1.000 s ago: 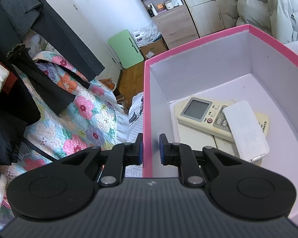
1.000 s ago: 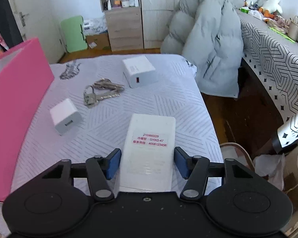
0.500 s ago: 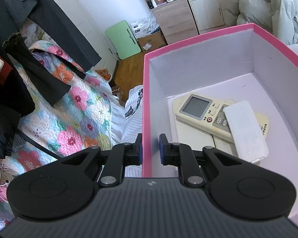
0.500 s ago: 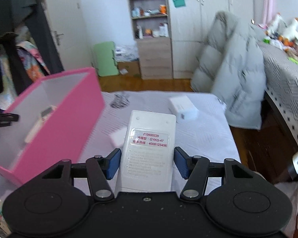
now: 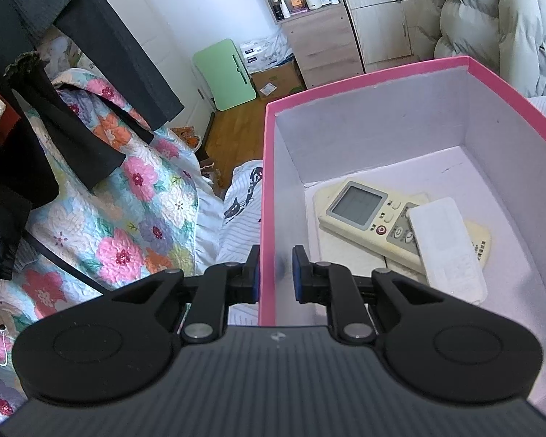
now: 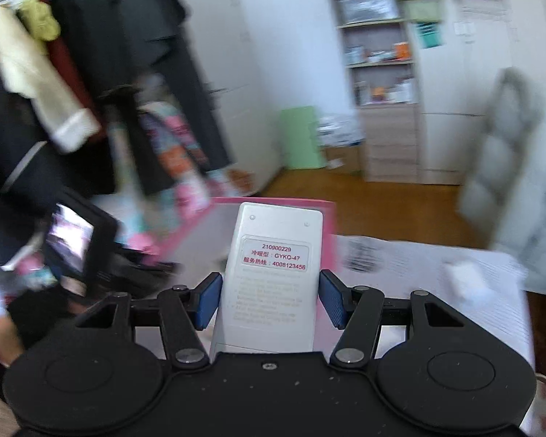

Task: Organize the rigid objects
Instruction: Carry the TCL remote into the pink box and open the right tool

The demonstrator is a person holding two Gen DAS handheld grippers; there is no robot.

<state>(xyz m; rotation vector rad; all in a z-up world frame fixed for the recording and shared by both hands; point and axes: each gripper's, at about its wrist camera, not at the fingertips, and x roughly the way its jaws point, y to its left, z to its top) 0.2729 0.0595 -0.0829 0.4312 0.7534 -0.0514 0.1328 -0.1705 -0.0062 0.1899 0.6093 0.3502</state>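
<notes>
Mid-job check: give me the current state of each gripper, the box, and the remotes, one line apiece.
left gripper: shut on the pink box's near wall.
right gripper: shut on the white remote, label side up.
white remote: held clear of the bed, in front of the box.
pink box: open, no lid on it, upright.
beige remote: lying in the box, screen up.
white slab: resting across the beige remote.
</notes>
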